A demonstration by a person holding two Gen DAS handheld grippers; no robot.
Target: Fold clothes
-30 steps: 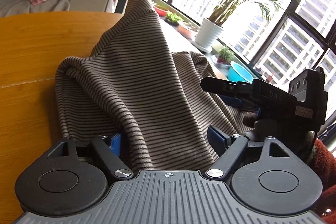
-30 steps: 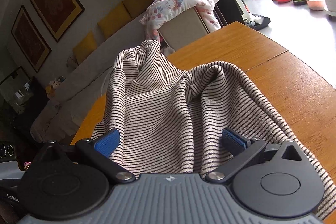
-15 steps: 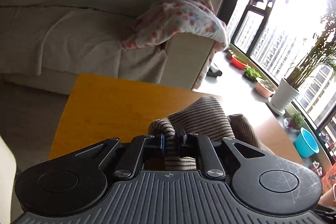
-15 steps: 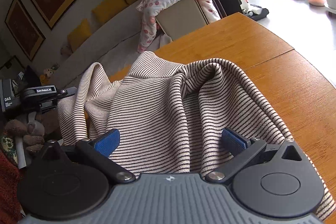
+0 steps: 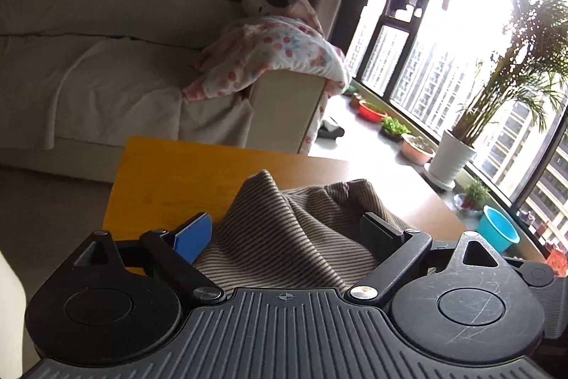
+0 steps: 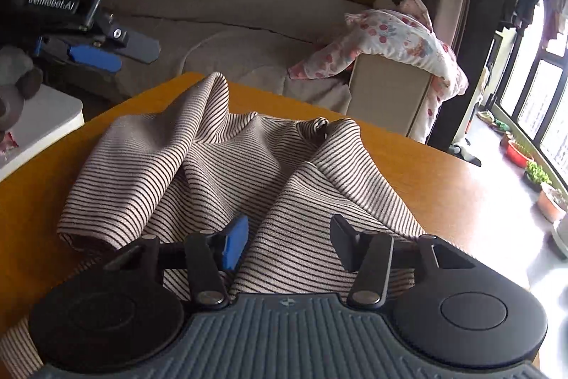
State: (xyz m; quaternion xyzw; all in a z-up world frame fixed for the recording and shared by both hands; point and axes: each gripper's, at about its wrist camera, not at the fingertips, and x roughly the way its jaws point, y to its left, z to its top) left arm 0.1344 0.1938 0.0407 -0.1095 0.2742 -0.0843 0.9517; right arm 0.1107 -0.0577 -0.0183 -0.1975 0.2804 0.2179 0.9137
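Striped garment (image 6: 227,173), beige with thin dark stripes, is seen crumpled in loose ridges and folds; spread just ahead of and beneath the right claw (image 6: 289,240), a bunched peak between the left claw (image 5: 287,233) fingers.

I see a beige garment (image 6: 220,166) with thin dark stripes on the orange-brown tabletop (image 6: 443,187); my fingers (image 6: 234,242) carry blue pads.

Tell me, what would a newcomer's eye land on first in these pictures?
Probably the striped garment, lying rumpled in ridges across the orange wooden table, right in front of the right gripper, whose jaws have just been closing with cloth between them. Behind it, a flowery quilt hangs over the sofa's end, and a tall potted palm stands by the bright window.
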